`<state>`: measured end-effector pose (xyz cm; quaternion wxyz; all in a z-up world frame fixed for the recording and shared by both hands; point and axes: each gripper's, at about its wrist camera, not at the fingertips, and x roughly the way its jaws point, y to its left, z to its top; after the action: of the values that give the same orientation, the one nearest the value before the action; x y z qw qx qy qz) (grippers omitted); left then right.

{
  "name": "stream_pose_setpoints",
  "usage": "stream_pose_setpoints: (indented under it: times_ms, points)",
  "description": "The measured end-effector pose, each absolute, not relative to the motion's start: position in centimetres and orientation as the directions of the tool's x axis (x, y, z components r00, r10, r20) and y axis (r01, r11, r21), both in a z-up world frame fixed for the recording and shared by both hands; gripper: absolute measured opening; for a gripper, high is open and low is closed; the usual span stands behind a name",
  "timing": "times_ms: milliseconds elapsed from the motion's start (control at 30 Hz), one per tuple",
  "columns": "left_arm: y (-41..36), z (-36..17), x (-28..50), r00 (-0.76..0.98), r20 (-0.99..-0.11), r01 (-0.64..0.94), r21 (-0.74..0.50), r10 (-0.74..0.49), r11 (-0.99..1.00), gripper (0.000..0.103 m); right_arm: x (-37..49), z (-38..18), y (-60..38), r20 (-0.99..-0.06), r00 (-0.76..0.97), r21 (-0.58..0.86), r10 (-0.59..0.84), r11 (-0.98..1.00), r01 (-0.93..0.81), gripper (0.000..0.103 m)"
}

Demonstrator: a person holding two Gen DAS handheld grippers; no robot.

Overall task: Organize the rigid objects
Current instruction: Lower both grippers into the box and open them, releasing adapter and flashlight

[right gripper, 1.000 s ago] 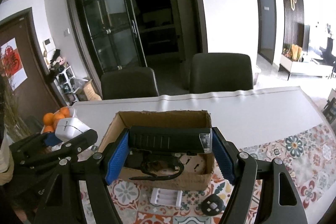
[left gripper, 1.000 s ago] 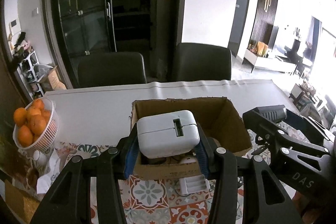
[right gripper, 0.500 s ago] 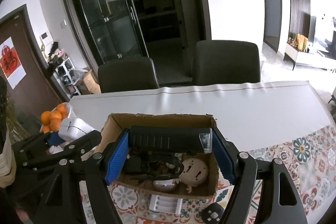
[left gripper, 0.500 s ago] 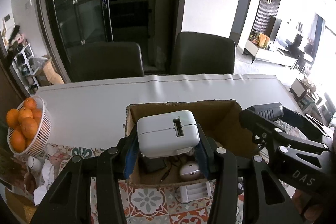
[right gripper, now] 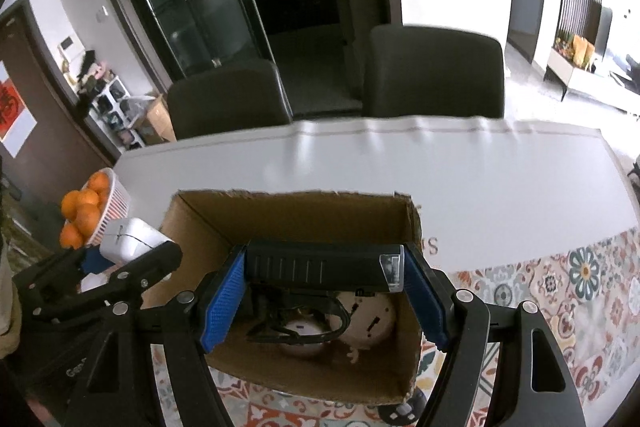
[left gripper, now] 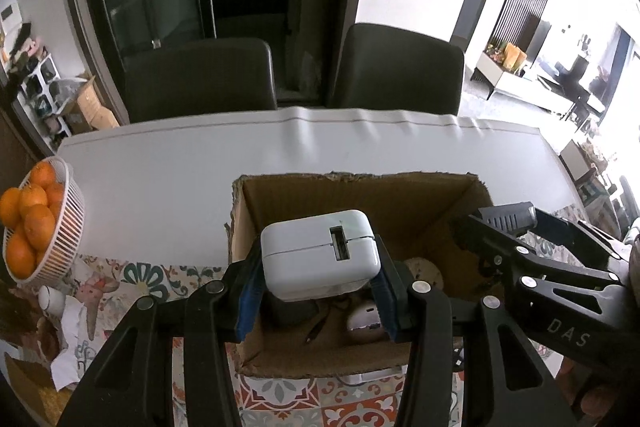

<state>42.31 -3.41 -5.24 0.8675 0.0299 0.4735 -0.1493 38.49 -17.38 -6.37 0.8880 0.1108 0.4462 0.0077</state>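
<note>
On the table stood a cardboard box, its contents half hidden; the left gripper clenched a white charger, the right gripper a black device.

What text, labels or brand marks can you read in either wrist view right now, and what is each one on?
"DAS": on the arm of the right gripper, seen from the left wrist view.
"Gen...": on the arm of the left gripper, cut off, rest unreadable.
"S...": printed on the white table cover beside the cardboard box, mostly hidden.
Red poster on the door: characters too blurred to read.
White adapter and black device: no legible text.
</note>
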Motion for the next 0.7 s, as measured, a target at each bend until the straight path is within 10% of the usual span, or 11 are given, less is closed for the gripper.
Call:
stream_pose_setpoints:
  times_ms: [700]
  points:
    - [-3.8,-7.4,42.7,0.44,-0.875,0.283,-0.08,-0.204,0.956,0.058,39.4,-9.6,-18.0,-0.867,0.481,0.209,0.127,0.971,0.12,0.076]
